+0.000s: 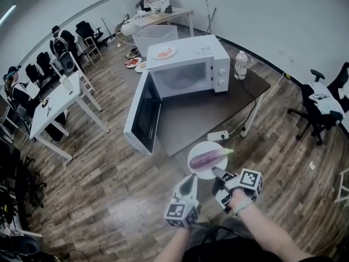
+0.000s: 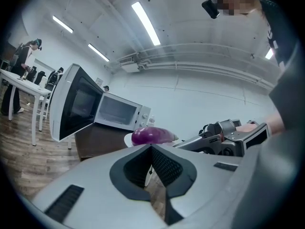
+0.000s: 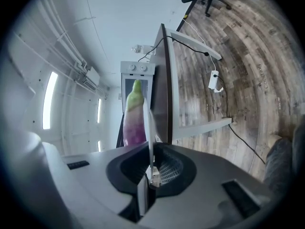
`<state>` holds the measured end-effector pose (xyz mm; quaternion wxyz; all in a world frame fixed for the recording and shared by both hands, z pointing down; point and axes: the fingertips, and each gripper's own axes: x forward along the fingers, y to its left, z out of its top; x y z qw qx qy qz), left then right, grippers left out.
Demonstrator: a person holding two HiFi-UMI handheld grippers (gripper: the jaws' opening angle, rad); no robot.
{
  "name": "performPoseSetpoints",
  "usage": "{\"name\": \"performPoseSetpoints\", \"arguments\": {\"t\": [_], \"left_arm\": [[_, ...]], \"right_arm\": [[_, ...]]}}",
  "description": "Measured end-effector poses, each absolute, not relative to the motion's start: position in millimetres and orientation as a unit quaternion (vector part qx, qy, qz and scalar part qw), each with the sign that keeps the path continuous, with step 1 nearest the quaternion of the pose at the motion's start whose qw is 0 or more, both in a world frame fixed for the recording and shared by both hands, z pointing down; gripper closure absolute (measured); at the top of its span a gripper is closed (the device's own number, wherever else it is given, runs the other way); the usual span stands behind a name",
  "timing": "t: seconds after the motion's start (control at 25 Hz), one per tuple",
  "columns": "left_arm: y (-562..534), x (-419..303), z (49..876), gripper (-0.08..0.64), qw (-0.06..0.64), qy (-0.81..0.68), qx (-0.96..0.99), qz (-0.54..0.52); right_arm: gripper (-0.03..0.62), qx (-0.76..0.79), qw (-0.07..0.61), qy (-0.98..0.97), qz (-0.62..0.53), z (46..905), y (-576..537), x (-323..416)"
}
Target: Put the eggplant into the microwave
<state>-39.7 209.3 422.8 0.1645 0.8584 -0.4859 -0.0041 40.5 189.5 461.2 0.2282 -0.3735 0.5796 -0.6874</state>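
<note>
On plate (image 1: 205, 173) rim, right fingers (image 3: 171, 171) tight.

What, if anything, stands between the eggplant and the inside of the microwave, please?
Nothing visible does. The microwave has its door swung wide open, and only bare table lies between it and the eggplant, which rides on a plate pinched in the right claw. A power strip sits off to the right.

Bottle (image 1: 240, 64) on brown table (image 1: 256, 86); power strip (image 1: 217, 136) at table's near edge; office chair (image 1: 322, 105) right.
</note>
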Motion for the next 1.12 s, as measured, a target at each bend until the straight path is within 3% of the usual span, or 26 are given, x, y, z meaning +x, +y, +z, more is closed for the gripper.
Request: {"name": "performPoseSetpoints", "arguments": {"t": [1.12], "left_arm": [[-27, -55, 438, 0.558, 0.162, -0.532, 0.831, -0.019]], "right_arm": [[0.572, -0.328, 0.168, 0.611, -0.700, 478, -57, 14]]}}
